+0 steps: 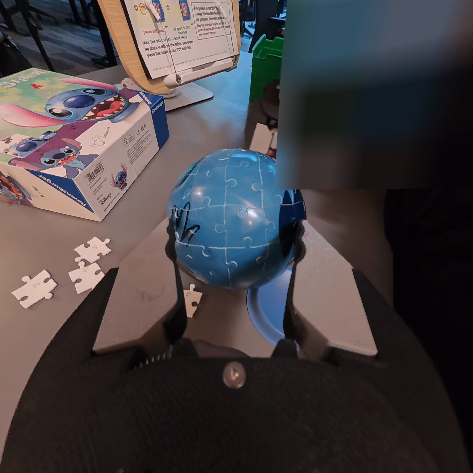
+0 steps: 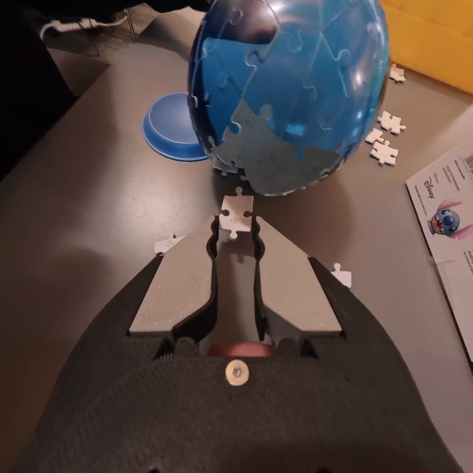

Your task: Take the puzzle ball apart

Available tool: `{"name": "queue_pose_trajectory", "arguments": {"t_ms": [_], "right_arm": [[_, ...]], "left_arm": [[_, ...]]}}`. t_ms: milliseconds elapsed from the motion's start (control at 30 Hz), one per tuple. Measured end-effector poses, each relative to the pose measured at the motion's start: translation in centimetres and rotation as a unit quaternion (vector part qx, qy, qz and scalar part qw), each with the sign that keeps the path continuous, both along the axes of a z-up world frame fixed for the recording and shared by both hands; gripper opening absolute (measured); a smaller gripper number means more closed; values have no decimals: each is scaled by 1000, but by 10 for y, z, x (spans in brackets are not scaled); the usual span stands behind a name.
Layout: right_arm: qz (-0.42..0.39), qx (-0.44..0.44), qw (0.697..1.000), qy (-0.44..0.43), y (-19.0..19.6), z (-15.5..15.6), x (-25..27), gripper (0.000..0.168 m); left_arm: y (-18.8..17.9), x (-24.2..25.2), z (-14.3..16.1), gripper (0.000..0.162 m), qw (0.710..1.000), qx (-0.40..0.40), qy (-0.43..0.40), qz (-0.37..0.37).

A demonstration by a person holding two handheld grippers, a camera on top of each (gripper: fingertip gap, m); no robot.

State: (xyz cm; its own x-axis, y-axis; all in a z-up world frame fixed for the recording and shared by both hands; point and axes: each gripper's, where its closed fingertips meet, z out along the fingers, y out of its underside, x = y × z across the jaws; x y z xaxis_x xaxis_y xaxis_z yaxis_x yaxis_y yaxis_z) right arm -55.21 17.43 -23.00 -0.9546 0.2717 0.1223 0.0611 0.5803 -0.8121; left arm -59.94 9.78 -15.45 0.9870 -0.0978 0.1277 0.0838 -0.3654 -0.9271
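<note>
— Where's the puzzle ball (image 1: 234, 220) now?

— Off the grey table (image 1: 217, 122), lifted above its blue stand (image 2: 169, 128). The left gripper (image 1: 234, 238) is clamped on it, one finger on each side. There's a gap low in the shell where pieces are missing.

— And the other one?

— The right gripper (image 2: 235, 225) pinches a single white piece (image 2: 236, 217) just below that gap, face down.

— So mid-job?

— Early, I'd say; most of the shell is joined. A few loose pieces (image 1: 64, 271) lie near the puzzle box (image 1: 76, 143). Next it likely has to put this one down, then reach back for the gap's edge.
</note>
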Motion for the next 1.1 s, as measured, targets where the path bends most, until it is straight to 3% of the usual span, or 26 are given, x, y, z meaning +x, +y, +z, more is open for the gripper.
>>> {"name": "queue_pose_trajectory", "arguments": {"t_ms": [633, 1100], "right_arm": [[-26, 58, 995, 75, -27, -12, -6, 22], [-27, 95, 985, 139, -31, -16, -20, 22]], "left_arm": [[12, 10, 4, 92, 998, 8, 62, 18], [21, 7, 7, 93, 998, 15, 56, 4]]}}
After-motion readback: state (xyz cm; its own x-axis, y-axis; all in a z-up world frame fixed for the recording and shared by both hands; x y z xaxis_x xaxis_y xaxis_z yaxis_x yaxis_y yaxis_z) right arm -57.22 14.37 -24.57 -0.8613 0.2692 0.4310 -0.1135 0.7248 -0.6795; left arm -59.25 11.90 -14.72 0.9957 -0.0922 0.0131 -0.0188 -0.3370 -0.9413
